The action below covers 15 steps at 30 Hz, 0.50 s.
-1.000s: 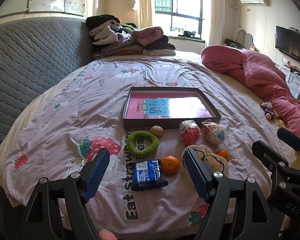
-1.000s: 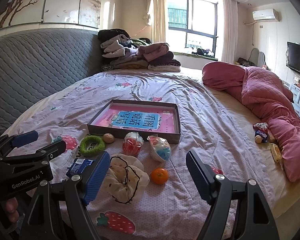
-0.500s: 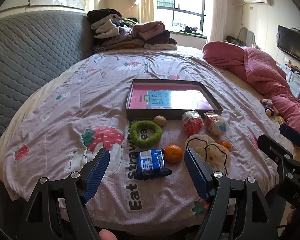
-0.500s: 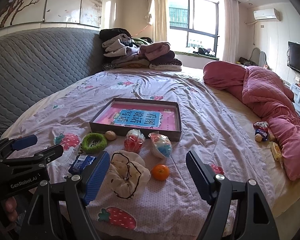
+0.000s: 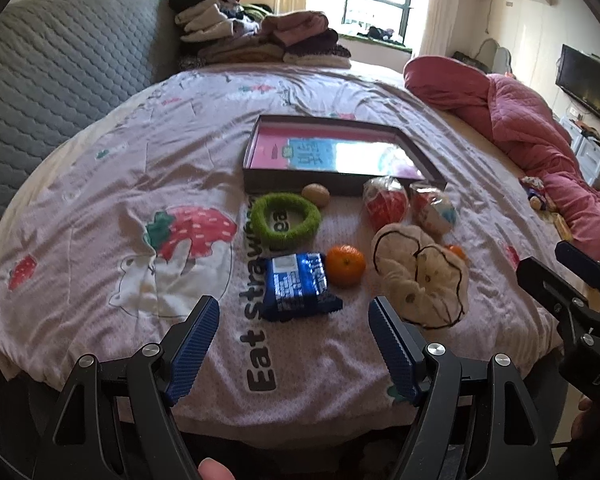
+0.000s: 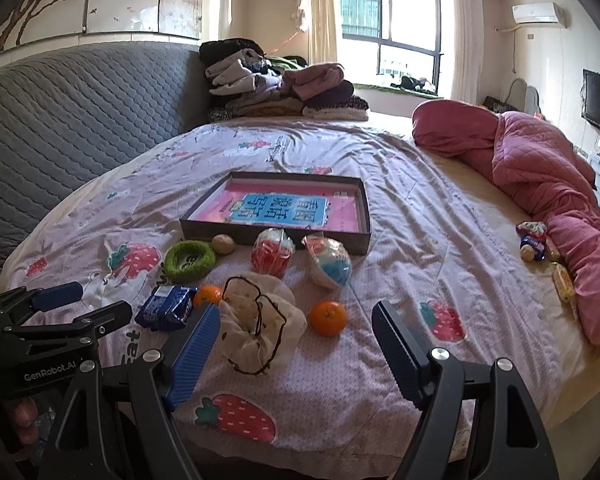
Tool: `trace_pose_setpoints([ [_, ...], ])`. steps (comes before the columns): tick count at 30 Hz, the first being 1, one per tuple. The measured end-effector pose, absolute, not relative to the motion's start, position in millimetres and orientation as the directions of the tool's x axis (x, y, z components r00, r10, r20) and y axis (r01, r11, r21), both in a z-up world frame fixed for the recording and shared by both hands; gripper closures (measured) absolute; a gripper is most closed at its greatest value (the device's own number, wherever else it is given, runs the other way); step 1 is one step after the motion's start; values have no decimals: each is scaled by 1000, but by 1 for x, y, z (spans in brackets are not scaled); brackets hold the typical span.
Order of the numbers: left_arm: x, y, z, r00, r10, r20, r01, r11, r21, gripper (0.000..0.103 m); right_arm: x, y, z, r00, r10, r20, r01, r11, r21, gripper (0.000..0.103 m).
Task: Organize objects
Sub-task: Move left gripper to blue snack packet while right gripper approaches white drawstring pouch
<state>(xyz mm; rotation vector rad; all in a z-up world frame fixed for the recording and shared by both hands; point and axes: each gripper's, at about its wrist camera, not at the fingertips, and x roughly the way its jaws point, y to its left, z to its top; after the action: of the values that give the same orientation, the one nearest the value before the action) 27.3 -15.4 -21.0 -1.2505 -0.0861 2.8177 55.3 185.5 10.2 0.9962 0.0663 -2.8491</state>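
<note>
On the pink strawberry bedsheet lies a shallow dark box (image 5: 342, 187) (image 6: 276, 234) with a pink and blue sheet inside. In front of it sit a green fuzzy ring (image 5: 286, 221) (image 6: 189, 260), a small brown nut (image 5: 316, 195), two wrapped balls (image 5: 385, 202) (image 6: 329, 265), a cream drawstring pouch (image 5: 420, 280) (image 6: 260, 326), two oranges (image 5: 345, 265) (image 6: 328, 317) and a blue snack packet (image 5: 298, 286) (image 6: 166, 307). My left gripper (image 5: 294, 328) is open, just short of the packet. My right gripper (image 6: 296, 332) is open near the pouch and the right orange.
A grey quilted headboard (image 6: 80, 120) runs along the left. Folded clothes (image 6: 276, 88) are stacked at the far end of the bed. A pink quilt (image 6: 548, 184) is heaped on the right, with small toys and snacks (image 6: 534, 240) beside it.
Both grippers have tilted down a little and eased back, so the objects sit higher in the views. Both stay open and nothing on the bed has moved.
</note>
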Motion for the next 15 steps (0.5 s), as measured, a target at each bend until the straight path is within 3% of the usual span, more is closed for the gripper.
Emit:
trace_pose_setpoints([
  [15,25,-14,-35,-631,67,-773,-30,-998,-62,25,53,184,-11,-735,-117,-667,149,-989,9,25],
])
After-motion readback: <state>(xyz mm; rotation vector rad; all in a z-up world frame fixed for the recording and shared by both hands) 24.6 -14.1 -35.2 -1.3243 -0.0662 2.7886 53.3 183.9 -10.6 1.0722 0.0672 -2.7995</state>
